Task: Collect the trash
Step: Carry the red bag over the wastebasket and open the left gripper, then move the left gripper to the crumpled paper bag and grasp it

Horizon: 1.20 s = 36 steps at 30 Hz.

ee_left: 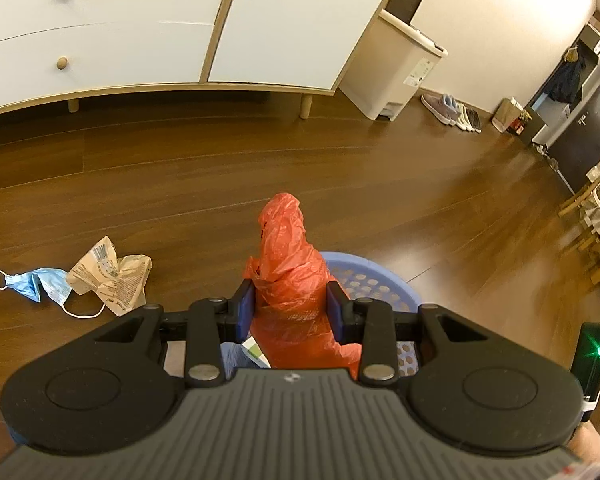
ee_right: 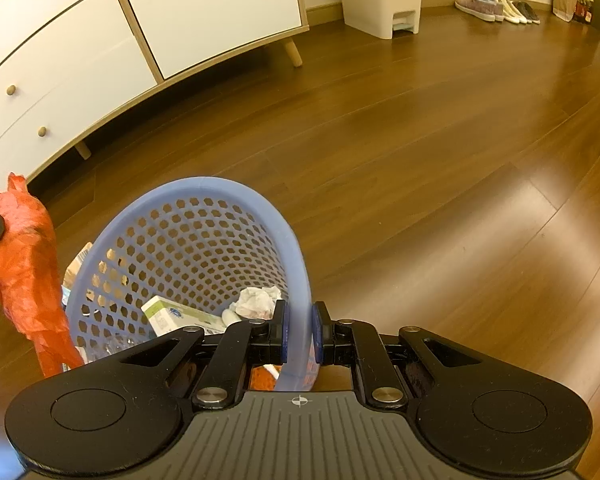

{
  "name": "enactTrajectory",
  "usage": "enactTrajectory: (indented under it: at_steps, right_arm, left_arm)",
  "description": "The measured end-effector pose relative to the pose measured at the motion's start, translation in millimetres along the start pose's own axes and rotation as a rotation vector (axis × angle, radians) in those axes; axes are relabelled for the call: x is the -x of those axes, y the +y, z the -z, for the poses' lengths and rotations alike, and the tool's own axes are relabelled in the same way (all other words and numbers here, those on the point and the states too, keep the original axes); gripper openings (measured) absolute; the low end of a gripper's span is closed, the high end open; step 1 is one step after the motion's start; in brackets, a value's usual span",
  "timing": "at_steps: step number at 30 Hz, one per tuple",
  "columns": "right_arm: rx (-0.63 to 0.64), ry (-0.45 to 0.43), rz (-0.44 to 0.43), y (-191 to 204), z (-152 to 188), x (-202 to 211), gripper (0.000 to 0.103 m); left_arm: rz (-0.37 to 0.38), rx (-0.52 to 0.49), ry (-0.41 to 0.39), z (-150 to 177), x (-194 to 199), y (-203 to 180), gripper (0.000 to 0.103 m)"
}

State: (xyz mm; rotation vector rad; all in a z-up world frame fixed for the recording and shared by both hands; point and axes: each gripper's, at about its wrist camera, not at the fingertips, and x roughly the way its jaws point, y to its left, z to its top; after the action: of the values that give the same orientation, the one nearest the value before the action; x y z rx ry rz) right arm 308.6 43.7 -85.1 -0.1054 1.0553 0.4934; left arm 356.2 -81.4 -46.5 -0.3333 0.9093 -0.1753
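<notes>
My left gripper (ee_left: pixel 291 304) is shut on a crumpled red plastic bag (ee_left: pixel 288 264), held above the blue perforated basket (ee_left: pixel 374 276). In the right wrist view the same red bag (ee_right: pixel 24 276) hangs at the left, just outside the basket's near side. My right gripper (ee_right: pixel 300 332) is shut on the rim of the blue basket (ee_right: pixel 300 264), which tilts toward me. Inside lie a white-green carton (ee_right: pixel 180 316) and a crumpled tissue (ee_right: pixel 256 300). On the floor to the left rest a crumpled paper bag (ee_left: pixel 110 276) and a blue face mask (ee_left: pixel 40 286).
A white sideboard (ee_left: pixel 140 28) on wooden legs runs along the back. A white pedal bin (ee_left: pixel 396 68) stands to its right, then a row of shoes (ee_left: pixel 452 112) by the wall. A chair (ee_left: pixel 596 208) is at the right edge. Brown wooden floor (ee_right: pixel 440 160) stretches beyond the basket.
</notes>
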Motion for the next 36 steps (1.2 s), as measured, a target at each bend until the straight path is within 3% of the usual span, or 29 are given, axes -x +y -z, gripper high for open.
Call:
enactTrajectory:
  at_steps: [10, 19, 25, 36]
  right_arm:
    - [0.004, 0.003, -0.001, 0, 0, 0, 0.009]
    - [0.01, 0.01, -0.002, 0, 0, 0, 0.009]
    - [0.008, 0.014, -0.002, 0, 0, 0, 0.009]
    - [-0.06, 0.02, 0.013, -5, 1, -3, 0.009]
  left_arm:
    - [-0.006, -0.023, 0.035, 4, -7, 0, 0.034]
    - [-0.008, -0.061, 0.014, 2, 2, 0, 0.041]
    - [-0.075, -0.045, -0.01, 0, 12, 30, 0.045]
    - [-0.289, -0.088, 0.006, 14, 7, 131, 0.05]
